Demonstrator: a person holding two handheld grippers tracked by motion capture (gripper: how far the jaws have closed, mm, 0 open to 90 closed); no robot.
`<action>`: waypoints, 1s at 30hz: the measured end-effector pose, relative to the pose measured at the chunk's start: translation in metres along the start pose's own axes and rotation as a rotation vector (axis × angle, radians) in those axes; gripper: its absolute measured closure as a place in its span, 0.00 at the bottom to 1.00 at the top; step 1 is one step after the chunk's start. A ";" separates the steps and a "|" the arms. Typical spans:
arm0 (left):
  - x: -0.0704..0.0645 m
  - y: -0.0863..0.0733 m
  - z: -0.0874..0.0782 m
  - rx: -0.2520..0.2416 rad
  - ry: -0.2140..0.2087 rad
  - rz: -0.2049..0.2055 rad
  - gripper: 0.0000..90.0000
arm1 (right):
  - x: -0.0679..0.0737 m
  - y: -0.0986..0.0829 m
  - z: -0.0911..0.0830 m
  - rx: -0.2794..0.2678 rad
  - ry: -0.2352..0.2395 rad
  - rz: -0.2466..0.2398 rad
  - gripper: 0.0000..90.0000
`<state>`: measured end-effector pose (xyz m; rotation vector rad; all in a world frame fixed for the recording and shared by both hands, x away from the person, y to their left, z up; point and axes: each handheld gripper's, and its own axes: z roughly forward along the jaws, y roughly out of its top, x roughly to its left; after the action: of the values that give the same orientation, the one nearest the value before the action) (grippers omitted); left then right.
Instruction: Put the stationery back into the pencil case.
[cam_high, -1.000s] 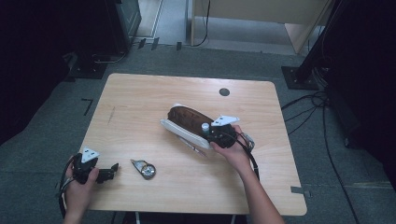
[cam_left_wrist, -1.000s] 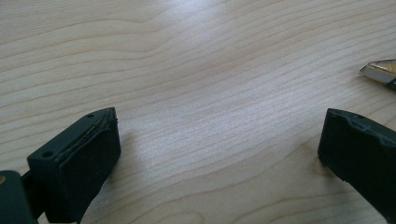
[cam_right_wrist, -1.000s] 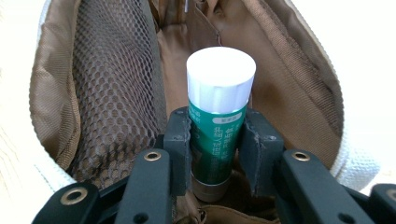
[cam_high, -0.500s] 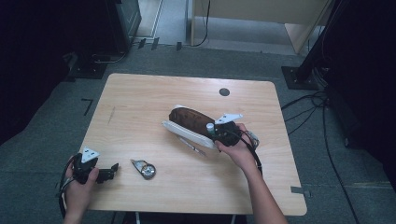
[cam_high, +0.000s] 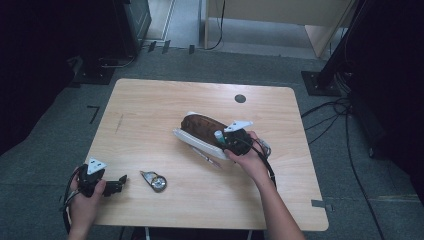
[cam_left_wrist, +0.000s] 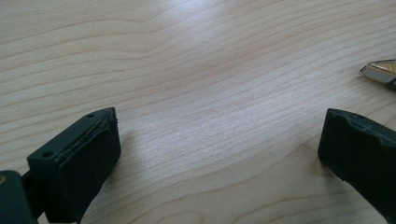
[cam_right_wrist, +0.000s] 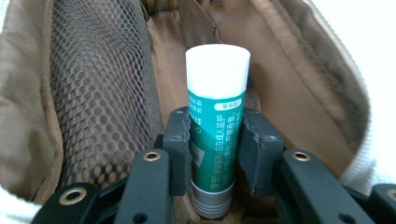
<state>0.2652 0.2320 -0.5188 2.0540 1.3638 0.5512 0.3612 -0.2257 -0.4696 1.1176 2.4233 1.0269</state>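
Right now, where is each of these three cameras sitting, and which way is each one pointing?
High view: above the person's side, looking forward and down on the table; both forearms show, with the left gripper and the right gripper at the pouch.
Left gripper view: rides the left gripper, looking along open fingers at bare tabletop.
Right gripper view: rides the right gripper, looking into the pouch; fingers clamp a green tube.
Shared: high and right gripper views both show pouch and tube.

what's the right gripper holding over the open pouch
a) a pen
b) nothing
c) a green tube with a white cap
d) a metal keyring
c: in the right gripper view the right gripper is shut on the green tube with a white cap, poised at the opening of the pouch with its brown lining.
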 end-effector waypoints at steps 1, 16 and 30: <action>0.000 0.000 0.000 0.000 0.000 0.000 0.00 | 0.000 0.000 0.002 0.002 -0.002 -0.003 0.73; 0.000 0.000 0.000 0.001 0.000 0.001 0.00 | 0.004 0.001 0.015 0.061 -0.028 -0.016 0.73; 0.000 0.000 0.000 0.000 -0.001 0.002 0.00 | 0.001 -0.001 0.012 0.029 0.010 0.012 0.69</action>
<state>0.2652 0.2319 -0.5187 2.0554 1.3619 0.5510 0.3664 -0.2196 -0.4791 1.1400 2.4500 1.0063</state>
